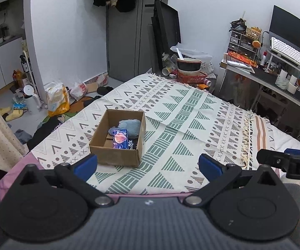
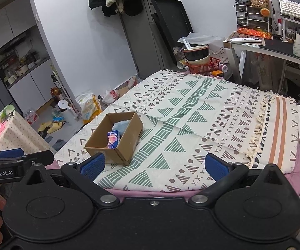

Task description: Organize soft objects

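An open cardboard box (image 1: 116, 154) stands on the patterned bedspread (image 1: 181, 112). In it lie a fluffy light-blue soft thing (image 1: 131, 126) and a blue and pink packet (image 1: 120, 138). The box (image 2: 120, 145), the blue soft thing (image 2: 120, 125) and the packet (image 2: 113, 138) also show in the right wrist view. My left gripper (image 1: 148, 166) is open and empty, held above the bed's near edge, just short of the box. My right gripper (image 2: 154, 166) is open and empty, to the right of the box. Each gripper shows at the edge of the other's view.
The bed has a pink near edge (image 1: 150, 194). A red basket with bowls (image 1: 191, 76) stands past the far end. A cluttered desk (image 1: 274, 77) is at the right. Bags and slippers (image 1: 56, 102) lie on the floor at the left.
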`<state>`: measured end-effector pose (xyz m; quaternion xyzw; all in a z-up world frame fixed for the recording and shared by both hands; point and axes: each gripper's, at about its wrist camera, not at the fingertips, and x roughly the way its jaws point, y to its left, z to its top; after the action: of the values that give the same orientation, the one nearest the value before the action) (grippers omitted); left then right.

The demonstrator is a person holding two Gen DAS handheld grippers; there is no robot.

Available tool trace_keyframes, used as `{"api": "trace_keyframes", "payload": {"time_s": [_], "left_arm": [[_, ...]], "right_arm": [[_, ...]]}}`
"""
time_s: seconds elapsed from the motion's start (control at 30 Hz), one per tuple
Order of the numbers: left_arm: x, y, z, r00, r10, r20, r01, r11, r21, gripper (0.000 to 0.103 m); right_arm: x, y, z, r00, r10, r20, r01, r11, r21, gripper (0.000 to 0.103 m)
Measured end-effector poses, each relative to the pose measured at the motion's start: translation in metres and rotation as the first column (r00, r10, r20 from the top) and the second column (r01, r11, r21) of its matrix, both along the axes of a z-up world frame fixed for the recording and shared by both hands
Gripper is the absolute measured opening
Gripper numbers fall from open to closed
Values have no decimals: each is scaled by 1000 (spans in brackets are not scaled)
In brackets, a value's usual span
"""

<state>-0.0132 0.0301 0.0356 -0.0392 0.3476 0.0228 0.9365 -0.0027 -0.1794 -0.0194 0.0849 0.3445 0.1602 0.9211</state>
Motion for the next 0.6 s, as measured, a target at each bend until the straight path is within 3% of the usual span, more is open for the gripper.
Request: {"api": "trace_keyframes", "payload": {"time_s": [0.6], "left_arm": [[-28, -1, -4, 1000, 4, 4, -4, 999, 36, 103]], "right_arm": [[-20, -2, -2, 999, 34, 11, -34, 999, 15, 103]]}}
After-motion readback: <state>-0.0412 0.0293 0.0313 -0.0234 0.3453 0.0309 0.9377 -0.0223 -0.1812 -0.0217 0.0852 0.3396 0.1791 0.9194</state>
